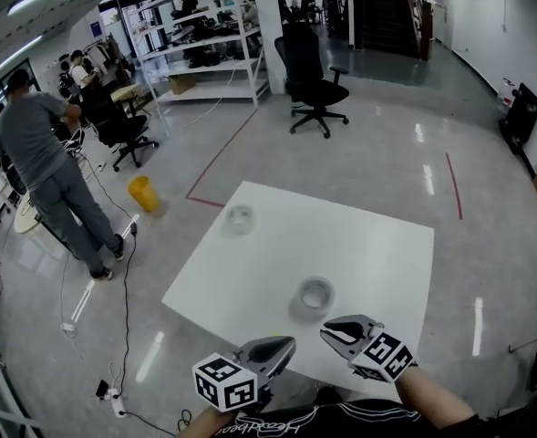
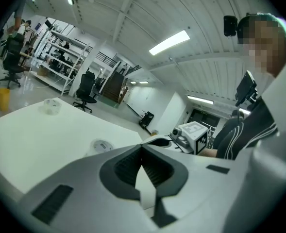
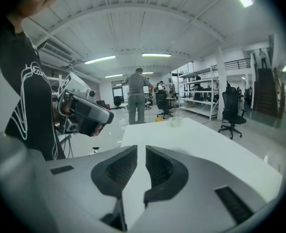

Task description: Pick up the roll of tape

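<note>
Tape roll (image 1: 315,293) just ahead of right claw (image 3: 141,149) | likely light, stiff, slick ring; pinch across wall | right claw slightly parted, empty | left claw (image 2: 143,147) closed, empty

Bright ceiling strip lights (image 2: 169,42) glare off the floor (image 1: 428,179); fisheye edges darken.

Open workshop hall. Glossy pale grey floor (image 1: 368,144), marked with red tape lines (image 1: 219,156). White square table (image 1: 377,245) near, centre. Black office chair (image 1: 312,78) far centre; white shelving rack (image 1: 204,48) to its left, loaded with gear. Dark staircase (image 1: 387,7) far right. Yellow bin (image 1: 143,193) left of table. Person in grey (image 1: 45,167) standing at left beside a second black chair (image 1: 122,130). Cables (image 1: 122,318) trailing on floor, near left. Ribbed arched ceiling (image 3: 147,18), strip lights (image 2: 169,42) on.
</note>
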Demonstrator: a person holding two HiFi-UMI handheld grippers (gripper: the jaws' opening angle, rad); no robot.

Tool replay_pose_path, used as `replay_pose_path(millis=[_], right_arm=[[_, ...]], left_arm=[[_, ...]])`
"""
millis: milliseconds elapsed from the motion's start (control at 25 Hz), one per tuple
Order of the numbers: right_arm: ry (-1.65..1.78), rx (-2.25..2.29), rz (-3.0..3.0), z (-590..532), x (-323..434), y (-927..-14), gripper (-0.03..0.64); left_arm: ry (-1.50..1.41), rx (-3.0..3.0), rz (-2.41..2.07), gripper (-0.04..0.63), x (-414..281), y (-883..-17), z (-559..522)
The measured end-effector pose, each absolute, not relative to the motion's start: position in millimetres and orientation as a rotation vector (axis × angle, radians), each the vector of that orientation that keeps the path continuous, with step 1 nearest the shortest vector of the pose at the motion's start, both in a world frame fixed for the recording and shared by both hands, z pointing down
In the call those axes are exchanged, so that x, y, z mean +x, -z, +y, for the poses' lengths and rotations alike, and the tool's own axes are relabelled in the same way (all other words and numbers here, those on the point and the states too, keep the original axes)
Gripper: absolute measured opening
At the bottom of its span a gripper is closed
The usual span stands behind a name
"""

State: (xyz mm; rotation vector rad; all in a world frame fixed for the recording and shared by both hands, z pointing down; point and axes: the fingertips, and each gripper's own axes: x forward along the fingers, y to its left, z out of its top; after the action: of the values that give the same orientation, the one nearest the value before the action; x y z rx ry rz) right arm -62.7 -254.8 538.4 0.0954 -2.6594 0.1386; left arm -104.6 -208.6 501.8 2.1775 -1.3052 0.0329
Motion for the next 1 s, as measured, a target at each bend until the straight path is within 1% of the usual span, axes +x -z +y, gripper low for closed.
replay_pose_path(millis=[120, 200, 400, 680, 1000], right_arm=[[-0.044, 0.061, -2.581, -269.8, -78.7, -555.3, 0.100], [0.040, 0.054, -2.509, -280.2, -86.1, -572.6, 0.118], [0.225, 0.022, -2.345, -300.3, -103.6, -612.4, 0.130], [0.385, -0.017, -2.132, -316.4, -109.5, -663.4, 0.130], [0.488, -0.075, -2.015, -319.2, -112.1, -684.9, 0.129]], left_arm=[[-0.043, 2.177, -1.342, 0.003, -111.5, -499.0, -211.3], [-0.036, 2.171, -1.361, 0.003, -116.7, -498.0, -211.8], [-0.020, 2.143, -1.404, 0.003, -129.4, -500.0, -210.0], [0.002, 2.113, -1.451, 0.003, -137.9, -504.3, -207.4], [0.042, 2.087, -1.485, 0.003, -148.0, -507.4, -203.9]])
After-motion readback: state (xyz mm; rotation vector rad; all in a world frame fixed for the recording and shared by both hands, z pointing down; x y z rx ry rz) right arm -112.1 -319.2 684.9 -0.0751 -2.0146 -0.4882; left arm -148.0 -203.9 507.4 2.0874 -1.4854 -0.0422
